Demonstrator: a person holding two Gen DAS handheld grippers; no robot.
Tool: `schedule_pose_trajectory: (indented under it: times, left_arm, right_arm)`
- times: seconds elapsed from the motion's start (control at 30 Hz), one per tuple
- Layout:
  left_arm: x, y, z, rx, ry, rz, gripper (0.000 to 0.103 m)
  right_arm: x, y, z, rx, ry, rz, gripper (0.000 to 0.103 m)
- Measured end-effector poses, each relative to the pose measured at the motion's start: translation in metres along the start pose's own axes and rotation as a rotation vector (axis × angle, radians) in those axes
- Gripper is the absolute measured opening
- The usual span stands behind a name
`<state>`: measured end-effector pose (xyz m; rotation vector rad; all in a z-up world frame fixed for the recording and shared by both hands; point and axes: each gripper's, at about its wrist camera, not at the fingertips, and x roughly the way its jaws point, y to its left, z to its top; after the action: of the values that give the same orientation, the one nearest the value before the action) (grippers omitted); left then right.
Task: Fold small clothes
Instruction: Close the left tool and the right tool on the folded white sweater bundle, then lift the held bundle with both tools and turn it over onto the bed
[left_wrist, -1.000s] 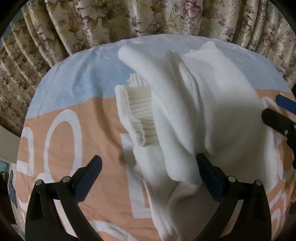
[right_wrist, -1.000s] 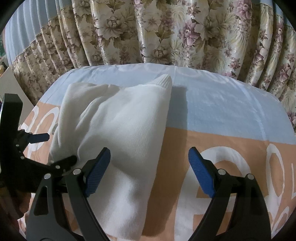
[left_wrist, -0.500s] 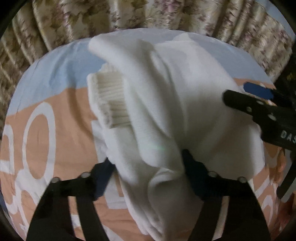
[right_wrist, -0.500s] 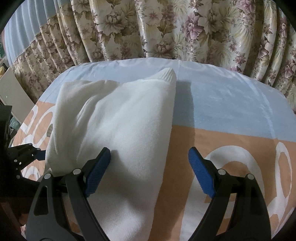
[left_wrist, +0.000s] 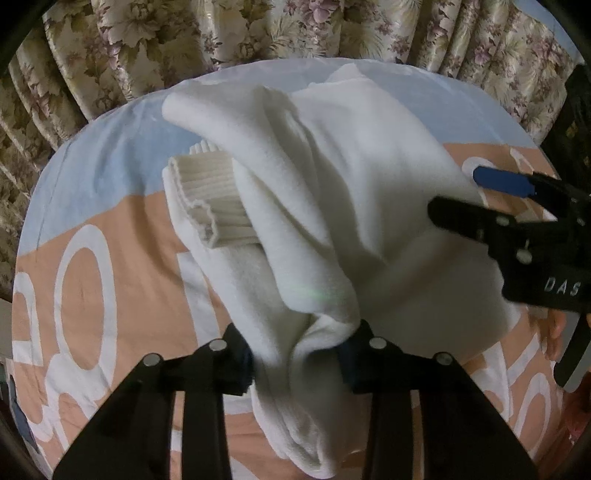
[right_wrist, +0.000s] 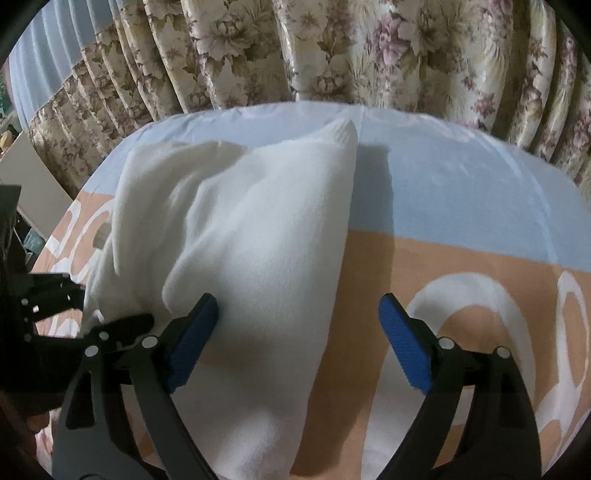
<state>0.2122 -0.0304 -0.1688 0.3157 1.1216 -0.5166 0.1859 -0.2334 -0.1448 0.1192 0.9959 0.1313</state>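
A small white fleece garment with a ribbed cuff lies partly folded on the bed cover. My left gripper is shut on a bunched fold of the white garment at its near end. My right gripper is open; its jaws straddle the garment's right edge, the left finger resting on the cloth. The right gripper also shows at the right of the left wrist view, and the left gripper at the left edge of the right wrist view.
The garment lies on a bed cover with a pale blue band at the far side and an orange area with white letters nearer. Floral curtains hang close behind the far edge.
My left gripper has moved forward and closed on the garment's near fold. My right gripper has moved forward over the garment's right side and stays open.
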Motion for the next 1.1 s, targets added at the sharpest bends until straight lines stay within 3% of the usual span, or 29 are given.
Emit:
schedule_pose_trajectory:
  times: [0.17, 0.3, 0.33, 0.4, 0.67, 1.1]
  left_arm:
    - [0.0, -0.001, 0.0, 0.016, 0.005, 0.009, 0.037]
    - [0.001, -0.003, 0.001, 0.025, 0.004, 0.019, 0.037]
    - [0.001, -0.003, 0.001, 0.026, 0.004, 0.02, 0.037]
    - [0.001, -0.004, 0.001, 0.033, 0.002, 0.031, 0.037]
    - [0.0, -0.008, 0.001, 0.04, -0.002, 0.05, 0.037]
    - [-0.002, -0.006, 0.0, 0.029, -0.012, 0.06, 0.035]
  right_arm:
    - [0.017, -0.003, -0.006, 0.036, 0.054, 0.07, 0.091]
    - [0.02, -0.002, -0.008, 0.023, 0.047, 0.086, 0.088]
    - [0.021, -0.002, -0.007, 0.02, 0.052, 0.095, 0.085]
    - [0.021, 0.002, -0.005, 0.005, 0.063, 0.133, 0.064]
    - [0.017, 0.01, -0.004, -0.042, 0.062, 0.136, 0.052]
    - [0.015, 0.014, -0.003, -0.064, 0.042, 0.135, 0.041]
